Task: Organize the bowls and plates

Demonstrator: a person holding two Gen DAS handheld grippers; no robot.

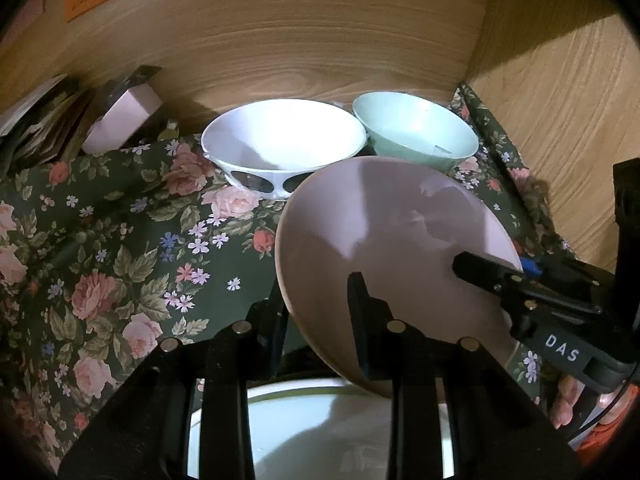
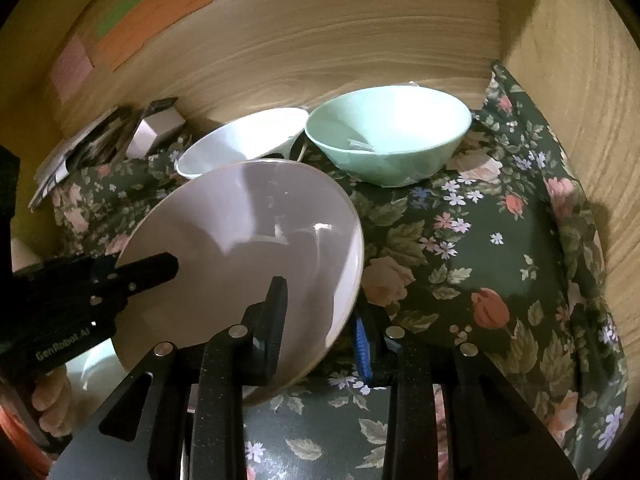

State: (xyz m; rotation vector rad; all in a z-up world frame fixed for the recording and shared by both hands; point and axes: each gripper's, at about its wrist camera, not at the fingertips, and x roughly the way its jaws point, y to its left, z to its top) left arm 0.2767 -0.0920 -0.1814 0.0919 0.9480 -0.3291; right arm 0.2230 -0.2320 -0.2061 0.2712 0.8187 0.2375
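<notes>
A pale pink bowl [image 1: 384,240] is held tilted above the floral cloth, and both grippers grip its rim. My left gripper [image 1: 320,320] is shut on its near-left rim. My right gripper [image 2: 320,320] is shut on its right rim; it shows in the left wrist view [image 1: 488,276] too. The pink bowl also shows in the right wrist view [image 2: 248,248]. A white bowl [image 1: 284,140] with dark oval marks and a mint green bowl [image 1: 416,132] stand upright side by side at the back. A pale plate [image 1: 320,432] lies under the left gripper.
A dark green floral cloth [image 1: 120,260] covers the surface. Wooden walls close in the back [image 1: 300,40] and the right side [image 1: 560,120]. A small pink box [image 1: 124,116] and stacked papers [image 1: 40,120] sit at the back left.
</notes>
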